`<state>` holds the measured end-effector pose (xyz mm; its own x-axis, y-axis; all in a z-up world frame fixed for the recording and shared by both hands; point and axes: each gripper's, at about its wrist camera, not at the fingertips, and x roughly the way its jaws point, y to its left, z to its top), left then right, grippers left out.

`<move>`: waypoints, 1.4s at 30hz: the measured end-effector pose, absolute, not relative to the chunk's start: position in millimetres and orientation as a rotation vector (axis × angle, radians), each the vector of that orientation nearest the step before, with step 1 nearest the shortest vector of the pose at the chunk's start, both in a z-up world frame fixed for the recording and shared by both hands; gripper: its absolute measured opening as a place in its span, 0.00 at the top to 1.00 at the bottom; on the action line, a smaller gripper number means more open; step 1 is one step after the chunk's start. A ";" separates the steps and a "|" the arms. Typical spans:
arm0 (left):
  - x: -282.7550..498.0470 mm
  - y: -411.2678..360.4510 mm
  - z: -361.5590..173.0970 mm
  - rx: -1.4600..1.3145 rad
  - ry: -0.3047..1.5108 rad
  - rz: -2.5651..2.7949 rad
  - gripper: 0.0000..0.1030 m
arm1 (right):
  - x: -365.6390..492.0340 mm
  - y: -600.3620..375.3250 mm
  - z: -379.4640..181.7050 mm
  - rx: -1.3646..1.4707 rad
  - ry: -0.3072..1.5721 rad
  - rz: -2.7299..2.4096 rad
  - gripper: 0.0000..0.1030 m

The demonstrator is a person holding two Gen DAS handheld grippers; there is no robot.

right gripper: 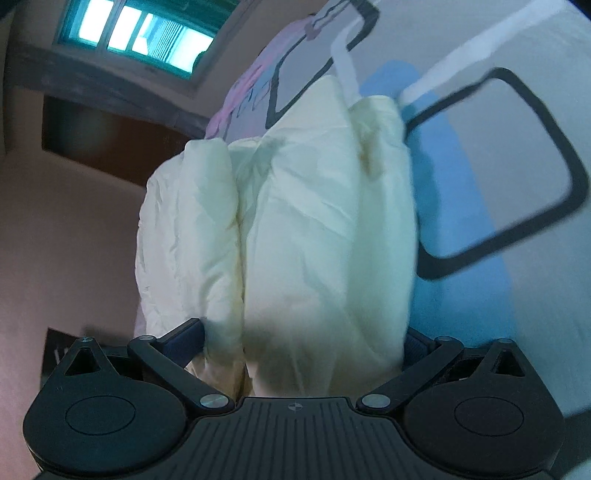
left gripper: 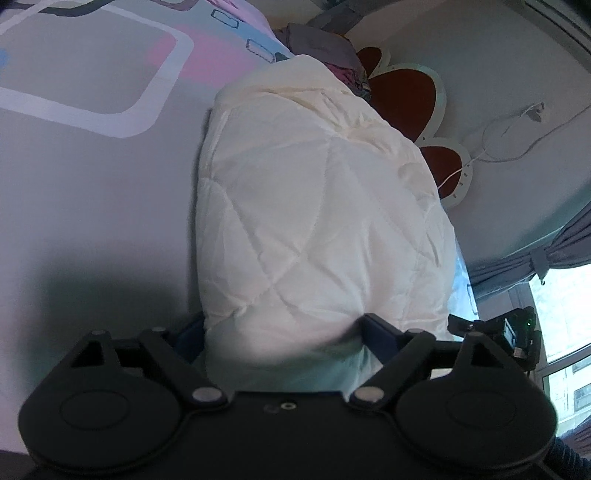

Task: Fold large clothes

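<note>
A thick white quilted garment (left gripper: pixel 317 206), folded into a bulky bundle, lies on a bed sheet (left gripper: pixel 92 177) printed with pink, blue and white rounded rectangles. My left gripper (left gripper: pixel 284 325) has its blue pads wide apart and pressed into the near end of the bundle. In the right wrist view the same garment (right gripper: pixel 295 221) shows as several puffy cream layers stacked side by side. My right gripper (right gripper: pixel 304 332) clamps those layers between its widely spread fingers. The fingertips of both grippers are partly buried in the fabric.
Grey and purple clothes (left gripper: pixel 317 44) are piled beyond the bundle. A red-brown flower-shaped panel (left gripper: pixel 402 96) and a white cable (left gripper: pixel 509 147) sit on the wall. A black device with a green light (left gripper: pixel 509 332), a curtain (left gripper: pixel 554 251) and windows (right gripper: pixel 147 33) are nearby.
</note>
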<state>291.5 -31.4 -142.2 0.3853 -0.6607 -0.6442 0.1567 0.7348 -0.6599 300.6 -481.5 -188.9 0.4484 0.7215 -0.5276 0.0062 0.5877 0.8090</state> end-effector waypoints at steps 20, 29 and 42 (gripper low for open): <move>277.5 -52.8 -97.5 -0.406 0.910 -0.658 0.28 | 290.3 -460.8 -155.0 0.690 0.963 0.560 0.46; 284.7 -38.0 -82.9 -0.363 0.869 -0.721 0.28 | 282.4 -444.2 -136.0 0.683 0.922 0.546 0.47; 300.8 56.0 -57.0 -0.407 0.759 -0.677 0.28 | 332.4 -345.9 -84.0 0.582 0.850 0.626 0.47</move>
<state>300.8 56.0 -57.0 0.5323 -0.6895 -0.4912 0.4101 0.7176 -0.5629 332.4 -345.9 -84.0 0.5069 0.7040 -0.4975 -0.2659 0.6767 0.6866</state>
